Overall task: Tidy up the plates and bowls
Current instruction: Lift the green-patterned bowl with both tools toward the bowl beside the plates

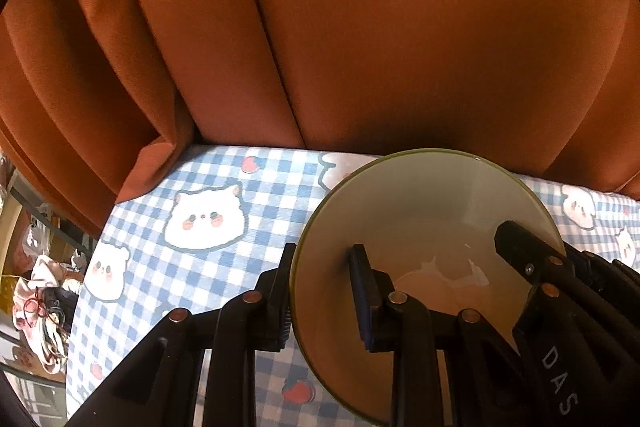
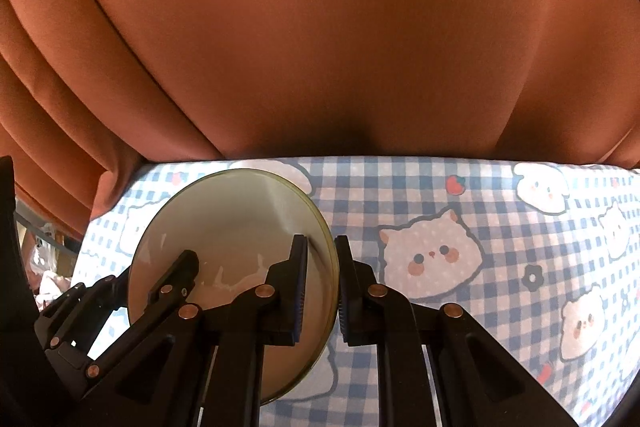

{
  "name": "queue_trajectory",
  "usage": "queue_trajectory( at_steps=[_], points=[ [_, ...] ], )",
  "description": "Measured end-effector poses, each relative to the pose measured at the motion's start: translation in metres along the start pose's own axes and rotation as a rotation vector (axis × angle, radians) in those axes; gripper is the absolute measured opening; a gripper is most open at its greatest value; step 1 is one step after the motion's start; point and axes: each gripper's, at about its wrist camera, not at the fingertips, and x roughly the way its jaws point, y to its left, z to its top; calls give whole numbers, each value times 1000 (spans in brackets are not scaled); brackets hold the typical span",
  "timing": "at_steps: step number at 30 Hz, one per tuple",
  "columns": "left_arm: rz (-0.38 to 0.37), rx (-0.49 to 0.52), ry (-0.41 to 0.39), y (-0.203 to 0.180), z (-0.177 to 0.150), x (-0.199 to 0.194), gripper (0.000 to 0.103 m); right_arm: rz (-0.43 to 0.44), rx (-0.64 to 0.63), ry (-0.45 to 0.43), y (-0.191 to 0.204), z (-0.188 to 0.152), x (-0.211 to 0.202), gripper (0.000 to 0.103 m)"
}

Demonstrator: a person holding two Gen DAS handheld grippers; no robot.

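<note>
Bowl (image 1: 420, 227) rim was pinched from both sides: my left gripper (image 1: 320, 291) had one of its fingers (image 1: 362, 291) inside the wall and one outside, closed on the left edge, and my right gripper (image 2: 322, 287) clamped the opposite edge the same way. I judged two grips kept the smooth ceramic level — it hung above the checked cloth of the bench (image 2: 460, 227), near the orange curtain (image 1: 360, 27), not yet set down.

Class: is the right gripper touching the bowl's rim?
Touching. The right wrist view shows the right gripper with its jaws pinching the bowl rim, one inside, one outside.
</note>
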Motion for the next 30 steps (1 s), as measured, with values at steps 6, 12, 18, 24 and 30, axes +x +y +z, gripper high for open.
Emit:
queue_trajectory(
  at_steps=[6, 12, 18, 24, 30],
  points=[
    [-41, -2, -22, 10, -10, -29, 24, -32, 1, -23, 13, -10, -34, 17],
    [-86, 13, -37, 22, -27, -59, 24, -75, 20, -48, 25, -32, -74, 17],
    [-121, 46, -58, 30, -50, -96, 24, -108, 38, -75, 34, -59, -113, 17],
    [-159, 105, -75, 31, -72, -128, 24, -145, 75, -110, 37, -89, -154, 17],
    [-184, 153, -89, 31, -101, -153, 24, -175, 112, -128, 38, -125, -185, 17]
  ],
)
